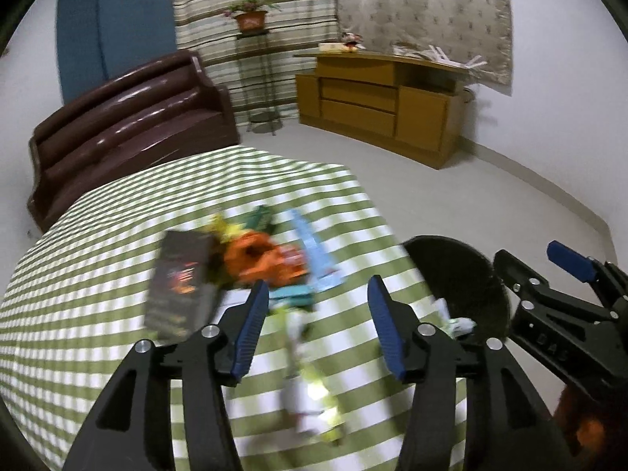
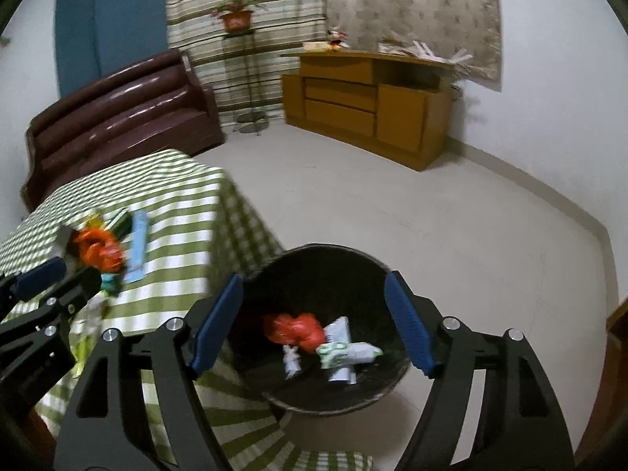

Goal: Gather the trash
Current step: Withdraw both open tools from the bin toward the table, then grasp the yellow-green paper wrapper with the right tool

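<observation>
Where the green-and-white checked tablecloth (image 1: pixel 98 267) covers the table, most of the trash lies in a loose heap: a dark box (image 1: pixel 182 282), an orange wrapper (image 1: pixel 259 261) just beside it, a pale blue strip (image 1: pixel 318 259) on the far side of the wrapper, a yellow scrap (image 1: pixel 225 229) and a small teal piece (image 1: pixel 292 294) nearer the camera. Closer still, a blurred white and yellow-green wrapper (image 1: pixel 310 396) lies on the cloth below the left gripper (image 1: pixel 320 322), whose blue pads stand moderately apart with nothing between them. More trash is already in the black bin (image 2: pixel 329 267) that stands on the pale floor (image 2: pixel 431 204) just beside the table's corner: a red-orange bag (image 2: pixel 296 329), a white and green wrapper (image 2: pixel 345 353) touching it, and a small white scrap (image 2: pixel 291 361). The right gripper (image 2: pixel 314 325) hangs over the bin's mouth with its jaws wide and empty. From the left wrist view it shows at the right edge, past the bin's rim. Beyond the table, a dark brown sofa (image 1: pixel 129 117) sits against the wall, next to a potted plant (image 1: pixel 250 15) on a thin metal stand (image 1: pixel 257 78). A wooden cabinet (image 1: pixel 376 106) stands further right, in front of a patterned curtain (image 1: pixel 424 11), with some papers and small things on top that are too small to tell
</observation>
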Demonstrator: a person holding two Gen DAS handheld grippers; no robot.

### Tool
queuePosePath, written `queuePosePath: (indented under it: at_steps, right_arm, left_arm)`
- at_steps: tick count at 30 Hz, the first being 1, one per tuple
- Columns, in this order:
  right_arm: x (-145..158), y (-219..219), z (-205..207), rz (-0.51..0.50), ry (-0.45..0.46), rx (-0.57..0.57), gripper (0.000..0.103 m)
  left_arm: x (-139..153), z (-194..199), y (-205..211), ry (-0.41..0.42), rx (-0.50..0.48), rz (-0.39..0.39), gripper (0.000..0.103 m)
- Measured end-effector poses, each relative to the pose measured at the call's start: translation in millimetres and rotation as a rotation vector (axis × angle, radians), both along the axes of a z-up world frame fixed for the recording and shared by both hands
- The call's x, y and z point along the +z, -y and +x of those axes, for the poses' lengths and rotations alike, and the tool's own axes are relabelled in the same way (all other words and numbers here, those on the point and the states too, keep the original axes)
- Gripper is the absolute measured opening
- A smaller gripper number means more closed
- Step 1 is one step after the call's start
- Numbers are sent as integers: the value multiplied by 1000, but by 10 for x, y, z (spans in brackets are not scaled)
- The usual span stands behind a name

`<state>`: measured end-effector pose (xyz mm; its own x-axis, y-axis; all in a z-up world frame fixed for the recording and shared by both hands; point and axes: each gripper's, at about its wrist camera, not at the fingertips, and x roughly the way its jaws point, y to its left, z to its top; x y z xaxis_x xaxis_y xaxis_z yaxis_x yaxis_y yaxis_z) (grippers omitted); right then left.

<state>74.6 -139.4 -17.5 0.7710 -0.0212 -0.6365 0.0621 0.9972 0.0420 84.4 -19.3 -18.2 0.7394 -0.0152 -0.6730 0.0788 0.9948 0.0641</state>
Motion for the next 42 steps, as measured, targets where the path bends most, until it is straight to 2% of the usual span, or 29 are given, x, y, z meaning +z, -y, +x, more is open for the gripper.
queuePosePath:
  at_steps: [12,22,33,37,42]
  right_arm:
    - [49,-801,-75,-5,-33,159,73]
    - [-41,-1297,-130,-46,-78,255,71]
    - [-156,-1491,-95,-80,-142,282,44]
    - [-209,-1498,-71,-74,-169,294,22]
    - [-188,-1461,-93,-66,-161,292,20]
  left_arm:
    - [-25,-347,-804,-6,184,6,64]
    - [-113,-557,-1223,-24,263,10,68]
    - [-174,-622,-1380,-51,269,-6,68]
    - [-177,-617,-1358,-56,256,-15,68]
    - [-160,-603,-1274,-57,226,-33,68]
